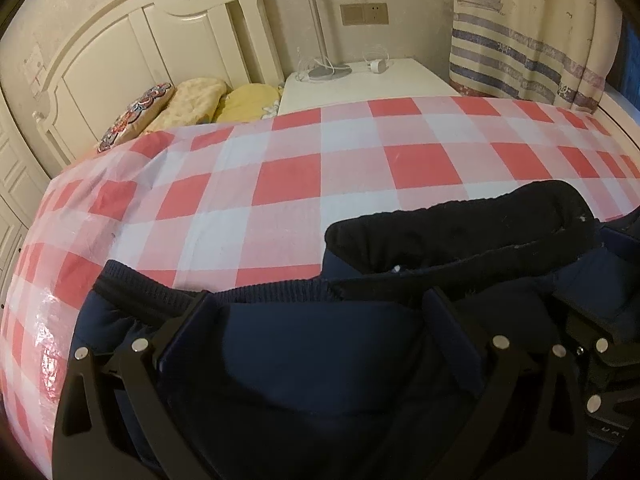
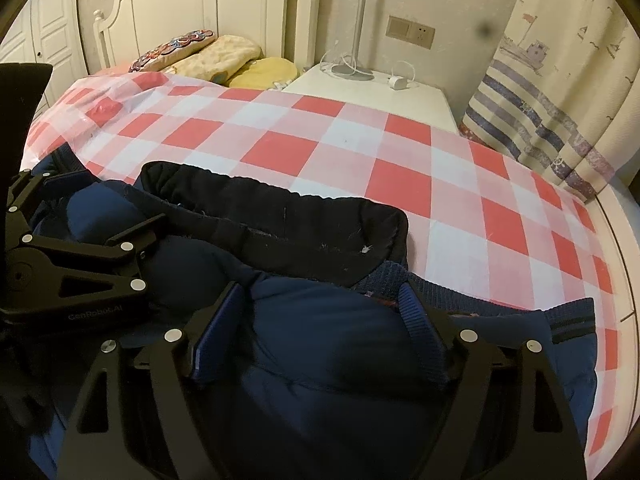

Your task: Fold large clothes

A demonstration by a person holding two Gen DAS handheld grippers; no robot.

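A navy padded jacket (image 1: 312, 360) (image 2: 320, 344) lies bunched on the near part of the red-and-white checked bed cover (image 1: 320, 168) (image 2: 360, 152). Its black fleece collar (image 1: 460, 224) (image 2: 280, 216) lies at the far side and a ribbed band (image 1: 160, 284) edges it. My left gripper (image 1: 318, 300) (image 2: 108, 200) stands open, its fingers wide apart over the jacket's left part. Right beside it, my right gripper (image 2: 322, 290) is open too. Puffy fabric bulges up between its blue pads (image 2: 216, 332), and a navy webbing strip (image 2: 420, 320) lies along the right finger.
Pillows (image 1: 192, 100) (image 2: 224, 56) lie against a cream headboard (image 1: 140, 40) at the far left. A white nightstand (image 1: 360, 84) (image 2: 380, 92) carries a lamp base (image 2: 352, 70) and a charger (image 2: 398, 82). A striped curtain (image 1: 540, 40) (image 2: 552, 100) hangs on the right.
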